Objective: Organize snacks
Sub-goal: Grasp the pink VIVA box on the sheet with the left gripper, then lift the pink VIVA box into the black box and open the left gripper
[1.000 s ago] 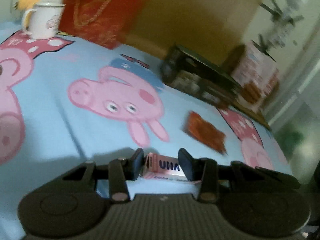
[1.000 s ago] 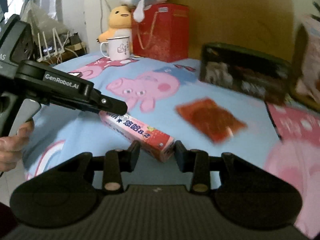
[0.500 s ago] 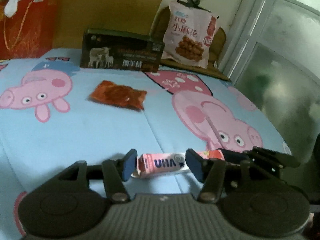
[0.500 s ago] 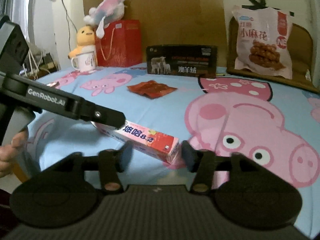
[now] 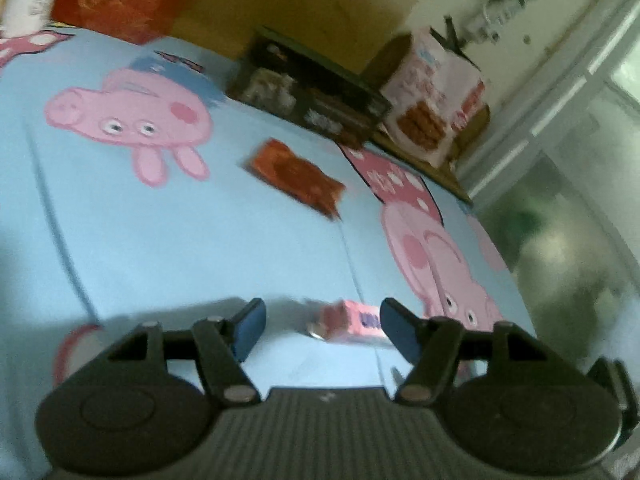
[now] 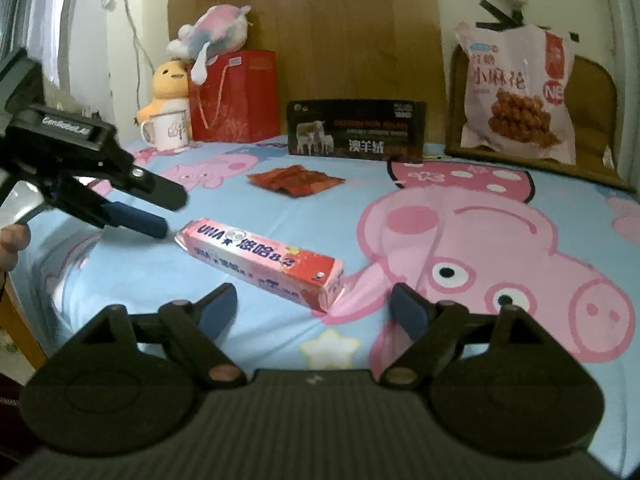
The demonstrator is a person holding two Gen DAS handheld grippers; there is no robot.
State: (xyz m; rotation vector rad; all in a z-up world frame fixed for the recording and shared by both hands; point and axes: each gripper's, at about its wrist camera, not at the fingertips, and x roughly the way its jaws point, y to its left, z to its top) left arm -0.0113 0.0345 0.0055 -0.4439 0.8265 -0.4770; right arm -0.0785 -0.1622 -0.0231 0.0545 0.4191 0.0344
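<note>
A long pink candy box (image 6: 260, 258) lies flat on the blue cartoon-pig cloth (image 6: 280, 344). My right gripper (image 6: 312, 304) is at its near end. The jaws are opening, and both blue pads stand wide of the box. My left gripper (image 6: 160, 208) comes in from the left, and its fingertips are just off the box's far end. In the left wrist view that gripper (image 5: 322, 320) is also opening. The box's end (image 5: 352, 322) shows blurred just ahead of the gap, toward the right finger. Neither gripper presses on it.
A red snack packet (image 6: 296, 180) lies mid-cloth. Along the back stand a black box (image 6: 356, 128), a pink snack bag (image 6: 516, 92) on a chair, a red gift bag (image 6: 236, 96), a white mug (image 6: 168, 132) and plush toys. A hand (image 6: 12, 240) holds the left gripper.
Both grippers were shut on the ends of the pink box. Both have opened and let go, and the box now rests on the cloth. The left gripper has drawn back from its end.
</note>
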